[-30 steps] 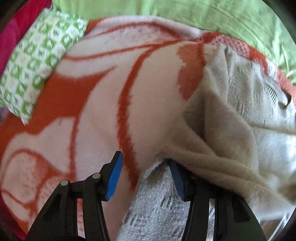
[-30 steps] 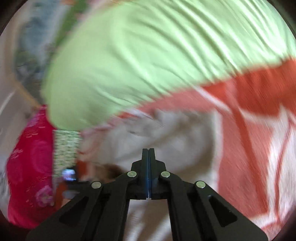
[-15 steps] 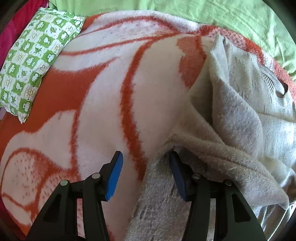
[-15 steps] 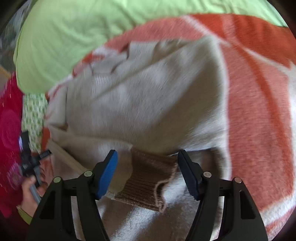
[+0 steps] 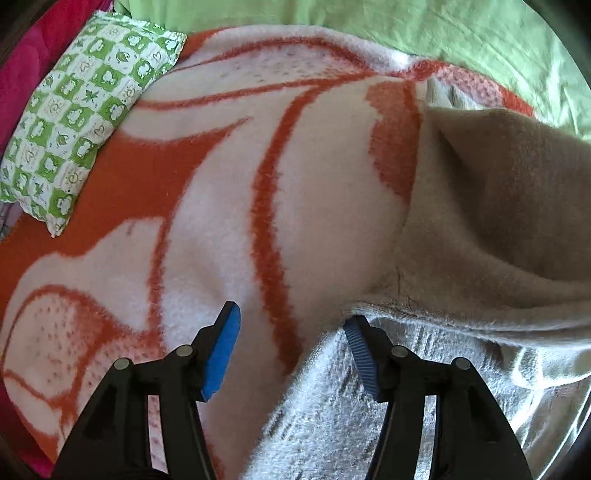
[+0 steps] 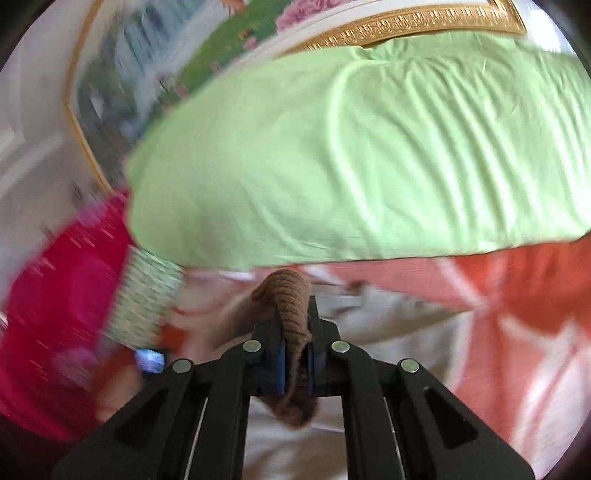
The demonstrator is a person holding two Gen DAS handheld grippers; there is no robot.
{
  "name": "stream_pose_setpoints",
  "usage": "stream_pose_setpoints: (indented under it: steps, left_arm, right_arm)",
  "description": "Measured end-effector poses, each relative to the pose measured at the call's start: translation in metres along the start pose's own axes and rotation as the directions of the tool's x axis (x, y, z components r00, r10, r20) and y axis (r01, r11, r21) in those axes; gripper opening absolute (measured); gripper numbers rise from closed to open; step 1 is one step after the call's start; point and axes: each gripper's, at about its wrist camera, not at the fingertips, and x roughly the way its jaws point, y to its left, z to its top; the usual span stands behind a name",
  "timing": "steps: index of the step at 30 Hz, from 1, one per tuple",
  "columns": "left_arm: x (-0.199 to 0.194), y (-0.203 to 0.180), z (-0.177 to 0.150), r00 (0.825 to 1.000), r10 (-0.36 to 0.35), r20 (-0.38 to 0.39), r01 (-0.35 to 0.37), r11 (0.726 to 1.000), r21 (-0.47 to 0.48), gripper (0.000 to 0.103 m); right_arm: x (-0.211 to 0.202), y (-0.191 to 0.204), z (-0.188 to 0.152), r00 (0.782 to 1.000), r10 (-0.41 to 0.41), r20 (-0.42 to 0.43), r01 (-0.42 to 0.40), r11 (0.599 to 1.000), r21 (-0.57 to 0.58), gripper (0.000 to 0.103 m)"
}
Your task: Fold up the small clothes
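Note:
A beige knit sweater (image 5: 498, 229) lies on the orange-and-white blanket (image 5: 229, 206), its fuzzy inside (image 5: 369, 417) turned up near me. My left gripper (image 5: 291, 325) is open, its right finger at the sweater's folded edge, holding nothing. In the right wrist view my right gripper (image 6: 294, 325) is shut on the sweater's brown ribbed cuff (image 6: 290, 295), lifted above the beige sweater body (image 6: 391, 317).
A green-and-white patterned pillow (image 5: 77, 122) lies at the blanket's far left. A green sheet (image 6: 351, 155) covers the far side, and a gold-framed picture (image 6: 406, 18) hangs behind. Magenta fabric (image 6: 66, 295) lies at the left.
My right gripper closed on the brown cuff and lifted it, tilting up toward the green sheet. A sweater flap has swung higher in the left view. My left gripper stayed open.

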Motion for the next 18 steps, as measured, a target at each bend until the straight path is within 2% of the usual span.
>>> stream_pose_setpoints:
  steps: [2, 4, 6, 8, 9, 10, 12, 13, 14, 16, 18]
  left_arm:
    - [0.003, 0.001, -0.002, 1.000, -0.001, -0.011, 0.000, 1.000, -0.020, 0.060]
    - [0.005, 0.006, -0.003, 1.000, -0.020, -0.023, 0.019, 0.999, -0.046, 0.060]
    - [0.006, 0.009, -0.001, 0.999, -0.023, -0.026, 0.022, 0.998, -0.058, 0.061]
    - [0.008, 0.011, 0.000, 1.000, -0.016, -0.027, 0.015, 0.998, -0.056, 0.064]
    - [0.009, 0.013, 0.001, 1.000, -0.016, -0.027, 0.014, 0.998, -0.061, 0.065]
    - [0.010, 0.014, 0.001, 0.999, -0.017, -0.028, 0.015, 0.998, -0.068, 0.065]
    - [0.011, 0.017, 0.001, 0.999, -0.022, -0.031, 0.020, 0.997, -0.071, 0.066]
    - [0.010, 0.018, 0.000, 0.999, -0.023, -0.029, 0.021, 0.998, -0.067, 0.066]
    - [0.008, 0.018, -0.001, 0.999, -0.025, -0.027, 0.023, 0.998, -0.057, 0.066]
    - [0.002, 0.021, -0.005, 0.999, -0.035, -0.021, 0.034, 0.999, -0.033, 0.066]
    - [-0.006, 0.022, -0.012, 0.999, -0.050, -0.009, 0.050, 0.999, -0.008, 0.063]
  right_arm:
    - [0.032, -0.029, -0.025, 0.991, -0.075, -0.111, 0.078, 0.997, 0.027, 0.009]
    - [0.066, -0.062, -0.060, 0.967, -0.139, -0.213, 0.152, 0.987, 0.046, 0.009]
    - [0.086, -0.091, -0.088, 0.947, -0.133, -0.294, 0.171, 0.979, 0.107, 0.009]
    - [0.102, -0.105, -0.104, 0.916, -0.160, -0.368, 0.223, 0.965, 0.134, 0.020]
    - [0.104, -0.106, -0.111, 0.904, -0.186, -0.384, 0.254, 0.958, 0.134, 0.022]
    - [0.099, -0.101, -0.111, 0.909, -0.195, -0.368, 0.260, 0.956, 0.134, 0.024]
    - [0.087, -0.084, -0.105, 0.899, -0.284, -0.333, 0.329, 0.940, 0.086, 0.037]
    - [0.081, -0.073, -0.100, 0.896, -0.325, -0.302, 0.357, 0.932, 0.058, 0.049]
    - [0.076, -0.062, -0.095, 0.904, -0.338, -0.261, 0.358, 0.933, 0.031, 0.054]
    - [0.072, -0.030, -0.078, 0.918, -0.349, -0.190, 0.348, 0.937, -0.043, 0.056]
    - [0.079, 0.005, -0.063, 0.944, -0.289, -0.160, 0.274, 0.956, -0.108, 0.060]
